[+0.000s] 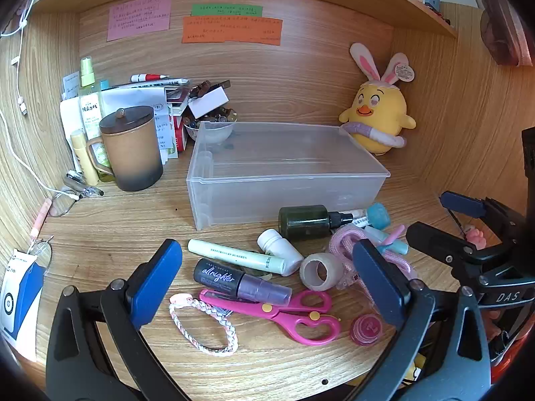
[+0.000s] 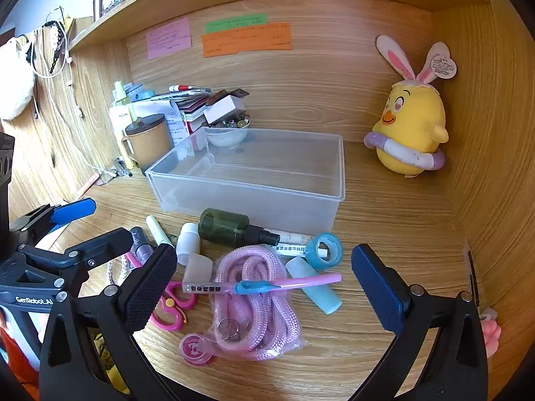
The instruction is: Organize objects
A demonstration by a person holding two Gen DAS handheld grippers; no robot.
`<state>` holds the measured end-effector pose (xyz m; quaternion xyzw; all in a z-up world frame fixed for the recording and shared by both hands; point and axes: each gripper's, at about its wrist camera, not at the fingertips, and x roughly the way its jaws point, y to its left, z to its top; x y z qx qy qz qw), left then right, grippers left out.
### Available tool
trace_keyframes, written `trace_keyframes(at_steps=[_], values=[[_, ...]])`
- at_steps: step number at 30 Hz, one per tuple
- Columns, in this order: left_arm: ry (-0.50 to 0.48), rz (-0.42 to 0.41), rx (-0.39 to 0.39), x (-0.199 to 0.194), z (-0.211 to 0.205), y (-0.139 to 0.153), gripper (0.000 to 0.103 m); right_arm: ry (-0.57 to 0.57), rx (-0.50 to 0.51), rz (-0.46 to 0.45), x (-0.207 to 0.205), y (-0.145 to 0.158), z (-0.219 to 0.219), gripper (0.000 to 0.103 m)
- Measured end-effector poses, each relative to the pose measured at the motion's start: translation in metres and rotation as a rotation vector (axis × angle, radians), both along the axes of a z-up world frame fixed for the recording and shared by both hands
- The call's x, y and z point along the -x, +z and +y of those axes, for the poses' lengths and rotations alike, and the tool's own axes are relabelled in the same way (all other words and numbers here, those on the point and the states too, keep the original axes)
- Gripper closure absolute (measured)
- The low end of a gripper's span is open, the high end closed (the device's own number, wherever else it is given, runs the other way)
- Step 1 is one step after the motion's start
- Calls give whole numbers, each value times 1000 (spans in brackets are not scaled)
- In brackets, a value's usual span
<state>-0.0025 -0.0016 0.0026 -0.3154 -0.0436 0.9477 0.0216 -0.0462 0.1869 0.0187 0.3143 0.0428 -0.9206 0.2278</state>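
Observation:
An empty clear plastic bin (image 1: pixel 284 167) (image 2: pixel 254 180) stands on the wooden desk. In front of it lies a heap of small items: a dark green bottle (image 1: pixel 307 222) (image 2: pixel 227 227), pink scissors (image 1: pixel 284 314), a black and purple spray bottle (image 1: pixel 240 282), a pale green tube (image 1: pixel 234 255), a braided bracelet (image 1: pixel 204 324), a tape roll (image 1: pixel 319 272), a bagged pink rope (image 2: pixel 254 304), a pink pen (image 2: pixel 267 285) and a blue tape roll (image 2: pixel 324 250). My left gripper (image 1: pixel 267 280) is open above the scissors. My right gripper (image 2: pixel 264 287) is open above the rope.
A brown lidded mug (image 1: pixel 130 147), a spray bottle (image 1: pixel 90 100), papers and a bowl of trinkets (image 1: pixel 214 127) crowd the back left. A yellow chick plush (image 1: pixel 378 117) (image 2: pixel 411 127) sits at the back right. Sticky notes (image 1: pixel 230 28) hang on the back wall.

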Motion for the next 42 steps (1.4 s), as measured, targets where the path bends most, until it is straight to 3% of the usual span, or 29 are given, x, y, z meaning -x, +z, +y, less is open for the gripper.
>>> trace_keyframes(at_steps=[42], values=[[-2,10,14,-2,5,0,0,7,19,-20,-2,3,0,0]])
